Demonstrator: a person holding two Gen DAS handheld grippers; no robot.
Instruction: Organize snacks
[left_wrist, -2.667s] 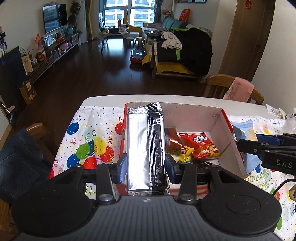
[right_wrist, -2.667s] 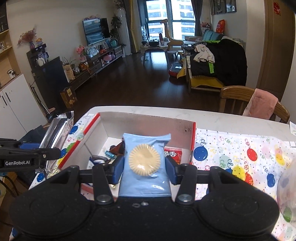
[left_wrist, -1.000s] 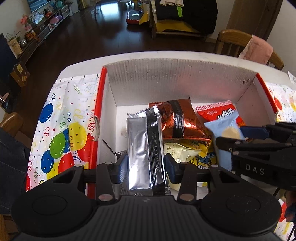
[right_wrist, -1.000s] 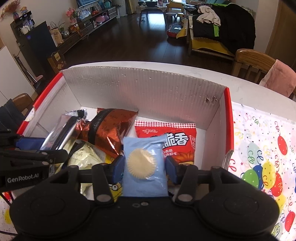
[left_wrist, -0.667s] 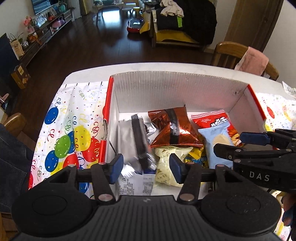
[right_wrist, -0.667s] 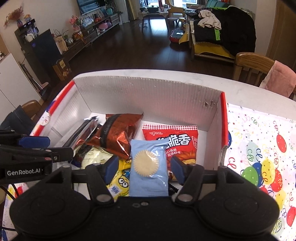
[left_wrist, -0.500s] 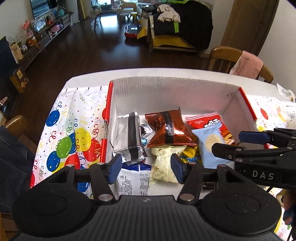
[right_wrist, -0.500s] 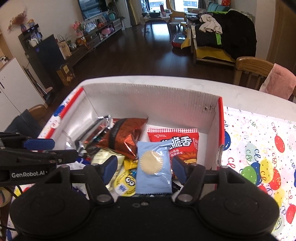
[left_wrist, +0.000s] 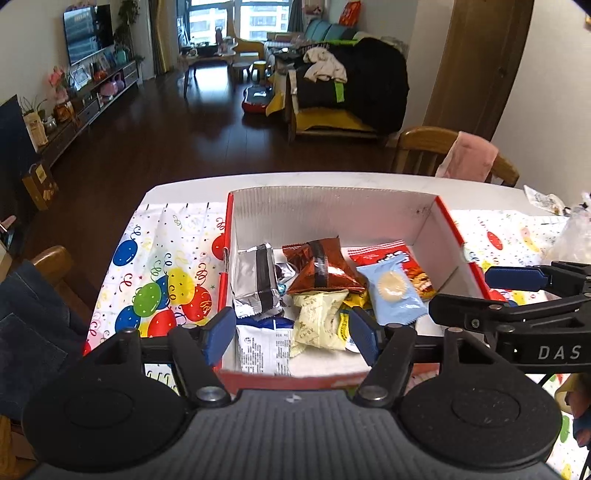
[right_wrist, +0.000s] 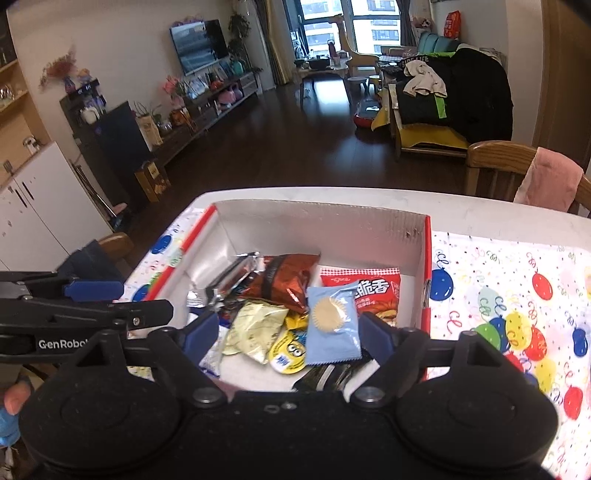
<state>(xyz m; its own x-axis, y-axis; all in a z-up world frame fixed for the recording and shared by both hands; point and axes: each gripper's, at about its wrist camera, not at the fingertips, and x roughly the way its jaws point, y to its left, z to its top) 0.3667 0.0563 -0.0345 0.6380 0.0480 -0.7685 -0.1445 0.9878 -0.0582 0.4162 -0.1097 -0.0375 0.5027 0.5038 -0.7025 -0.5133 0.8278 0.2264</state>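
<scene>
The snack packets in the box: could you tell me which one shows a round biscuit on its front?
The light blue packet, lying on the red packet; no other shows one.

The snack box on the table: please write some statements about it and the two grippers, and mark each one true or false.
1. The silver packet lies inside the red box. True.
2. The left gripper clamps the silver packet. False: its jaws are opening, nothing between them.
3. The light blue packet lies partly on the red packet. True.
4. The right gripper grips the light blue packet. False: its jaws are opening, clear of it.
5. The box sits on a plain green cloth. False: a balloon-print tablecloth.
</scene>
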